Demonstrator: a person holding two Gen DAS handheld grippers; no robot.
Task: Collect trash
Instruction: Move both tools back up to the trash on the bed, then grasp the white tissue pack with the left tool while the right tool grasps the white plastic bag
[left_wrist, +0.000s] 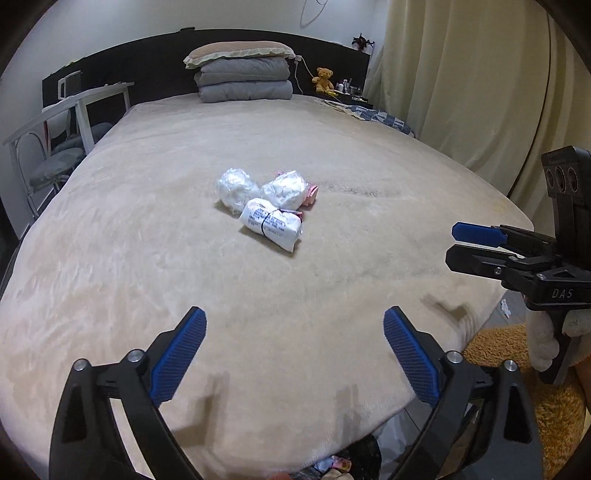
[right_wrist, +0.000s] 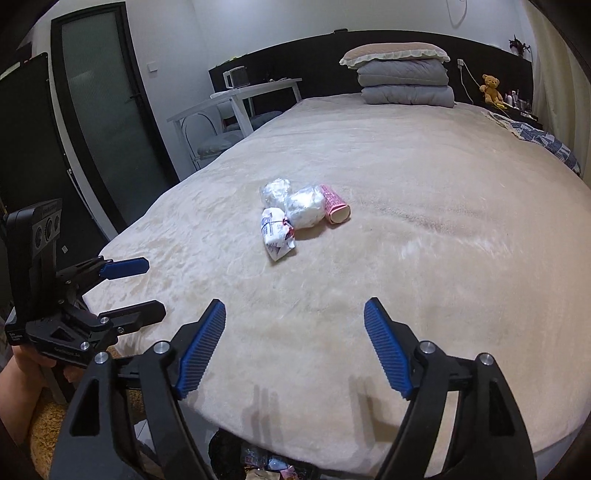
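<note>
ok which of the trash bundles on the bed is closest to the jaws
The printed white packet tied with a dark band, at the front of the pile. The two crumpled clear-plastic wads and the pink tube lie behind it.

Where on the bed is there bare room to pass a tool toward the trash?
Bare blanket runs from the foot edge to the trash cluster, and on both sides of it. Crowded only there: three wrapped bundles and a pink tube touching.

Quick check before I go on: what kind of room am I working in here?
A bedroom, by the look of it. A large bed fills the view, with folded quilts and a pillow stacked at its dark headboard, and a teddy bear beside them. The trash lies mid-bed.
</note>
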